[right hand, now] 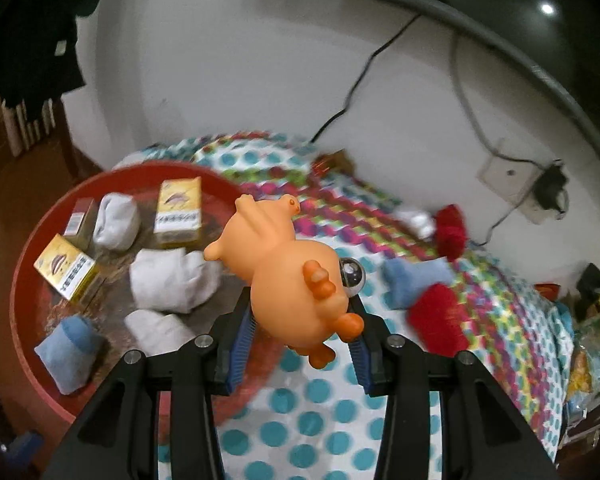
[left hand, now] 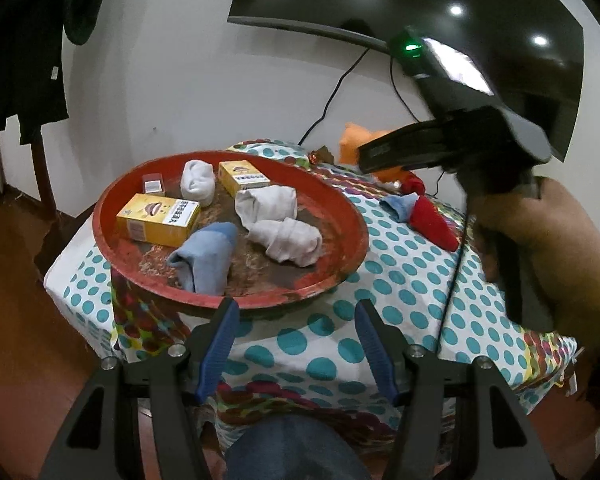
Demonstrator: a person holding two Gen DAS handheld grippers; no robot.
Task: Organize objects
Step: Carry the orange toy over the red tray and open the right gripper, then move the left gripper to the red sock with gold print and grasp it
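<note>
Left wrist view, read from left to right. The red tray (left hand: 352,216) sits on the dotted tablecloth (left hand: 400,272) and already carries two yellow boxes (left hand: 158,220), a small clear-lidded box (left hand: 153,184), three white rolled socks (left hand: 286,240) and one blue rolled sock (left hand: 206,258). Your left gripper (left hand: 296,312) hangs just short of the tray's near rim, its jaws about half apart and with nothing between them. Further right, off the tray, a blue sock and a red sock (left hand: 432,220) lie touching on the cloth.

Right wrist view. Your right gripper (right hand: 300,320) is closed narrowly on the orange rubber toy (right hand: 288,280); the blue pads (right hand: 242,340) press its belly from both sides, its head pointing away towards the wall. The toy is held in the air above the tray's right rim (right hand: 20,280), not yet set down. A shiny metal ball (right hand: 352,276) shows just behind the toy; whether it belongs to the toy cannot be told. To the right, a white-and-red sock pair (right hand: 444,224) lies near the wall.

By this reading the sorting is past halfway: seven items are in the tray, the toy is on its way, and the socks on the cloth remain to be gathered.
</note>
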